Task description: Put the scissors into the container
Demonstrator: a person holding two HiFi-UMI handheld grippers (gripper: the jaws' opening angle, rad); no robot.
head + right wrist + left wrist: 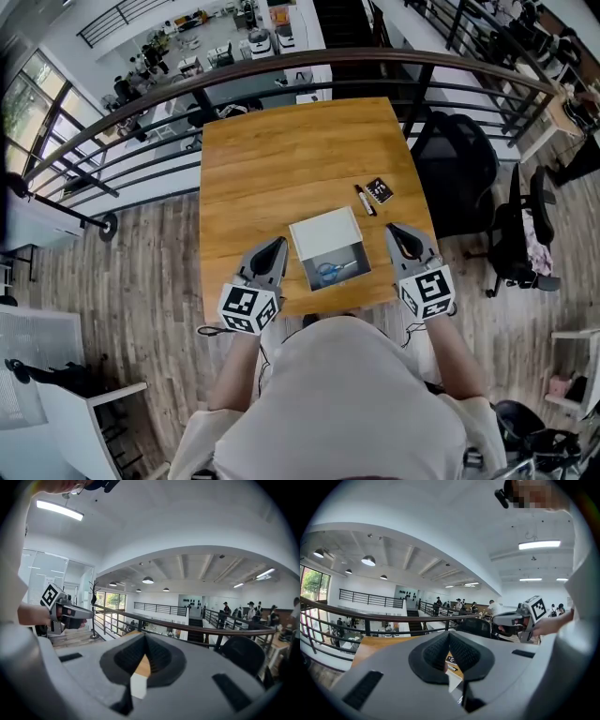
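Blue-handled scissors (330, 271) lie inside the white container (324, 232), which stands near the front edge of the wooden table (281, 159). My left gripper (277, 244) rests just left of the container, shut and empty. At the container's right side, my right gripper (395, 229) is likewise shut with nothing in it. In the left gripper view the jaws of my left gripper (449, 634) meet, with the right gripper (520, 618) across from them. My right gripper (145, 638) shows closed jaws in its own view, and the left gripper (65, 611) is at that view's left.
A black marker (365, 200) and a small black card (379, 189) lie on the table behind the right gripper. A black office chair (459, 169) stands to the table's right. A curved metal railing (281, 70) runs behind the table's far edge.
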